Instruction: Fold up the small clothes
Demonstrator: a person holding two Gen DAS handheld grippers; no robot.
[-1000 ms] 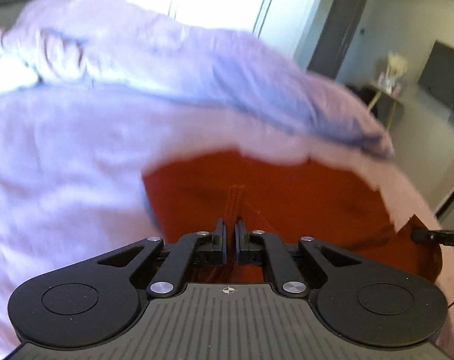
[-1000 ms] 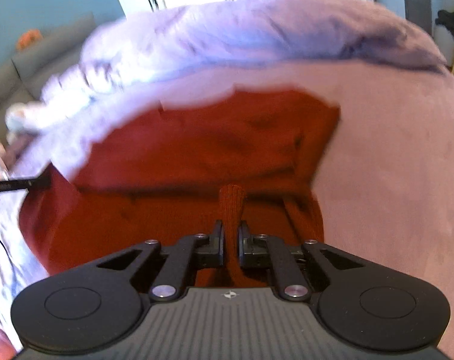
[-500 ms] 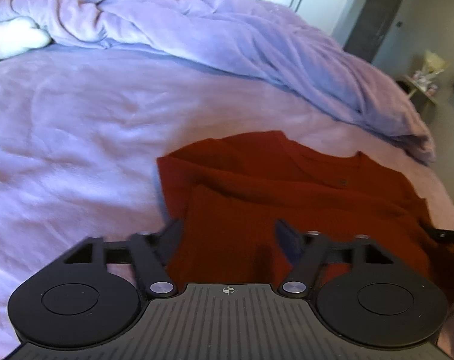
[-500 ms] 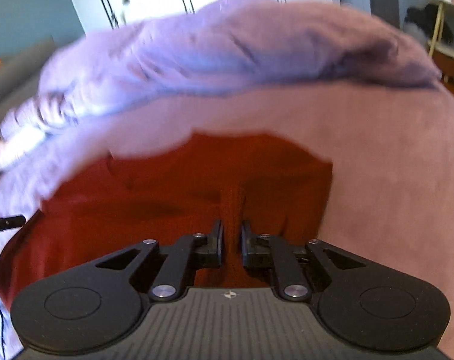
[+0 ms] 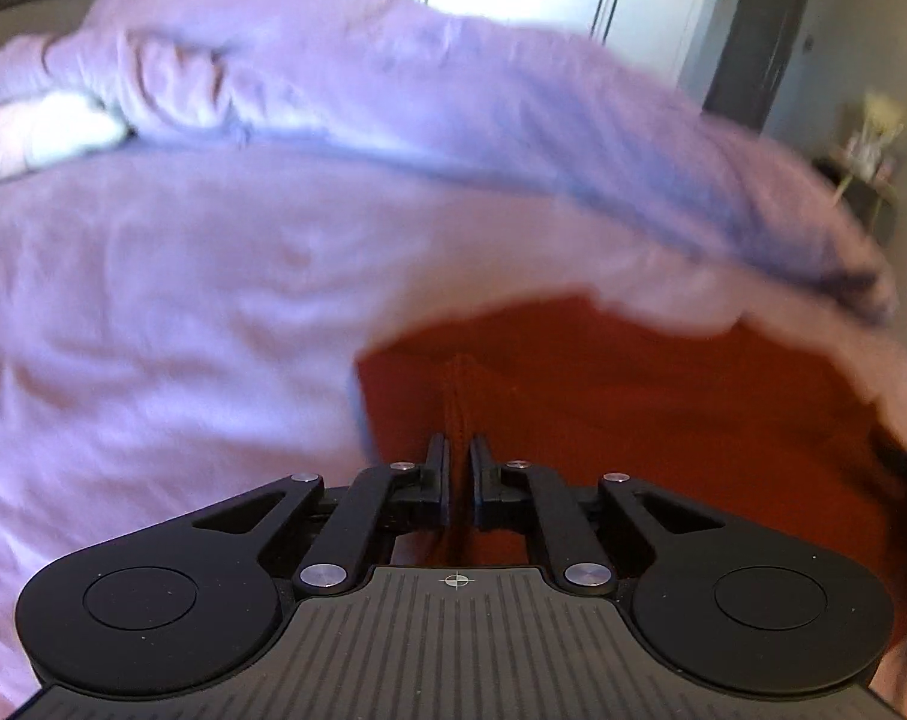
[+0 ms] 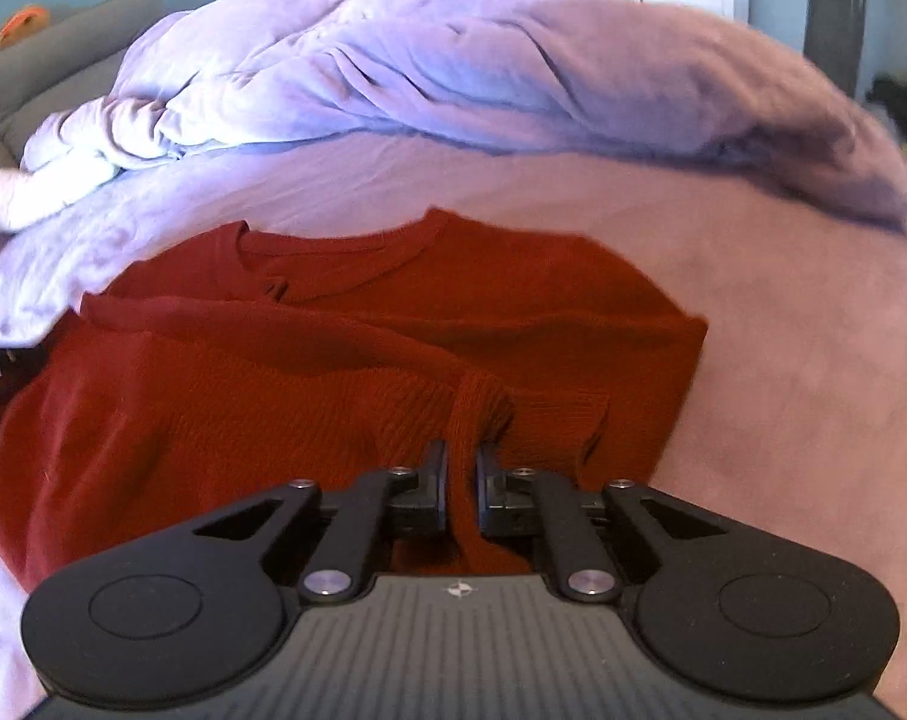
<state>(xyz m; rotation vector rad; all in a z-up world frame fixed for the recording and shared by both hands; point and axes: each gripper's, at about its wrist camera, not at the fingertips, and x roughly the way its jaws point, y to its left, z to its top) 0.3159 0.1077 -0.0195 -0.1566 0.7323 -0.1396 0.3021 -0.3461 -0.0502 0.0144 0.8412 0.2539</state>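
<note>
A rust-red knit sweater point(image 6: 345, 324) lies on the lilac bed, neckline toward the far side, its lower part folded up over the body. My right gripper point(image 6: 460, 468) is shut on a pinched ridge of the sweater's near edge. My left gripper point(image 5: 458, 462) is shut on a ridge of the same sweater point(image 5: 633, 396) near its left edge; that view is blurred. The left gripper's tip shows at the left edge of the right wrist view point(image 6: 9, 355).
The lilac bedsheet point(image 6: 783, 312) spreads all around the sweater. A bunched lilac duvet point(image 6: 453, 72) lies across the far side, with a white pillow point(image 5: 39, 132) at far left. White wardrobe doors, a grey sofa point(image 6: 51, 60) and a side table point(image 5: 867, 180) stand beyond.
Half a second ago my left gripper was open over the folded sweater; now it is shut on the fabric. My right gripper stays shut on the sweater, and its view has steadied.
</note>
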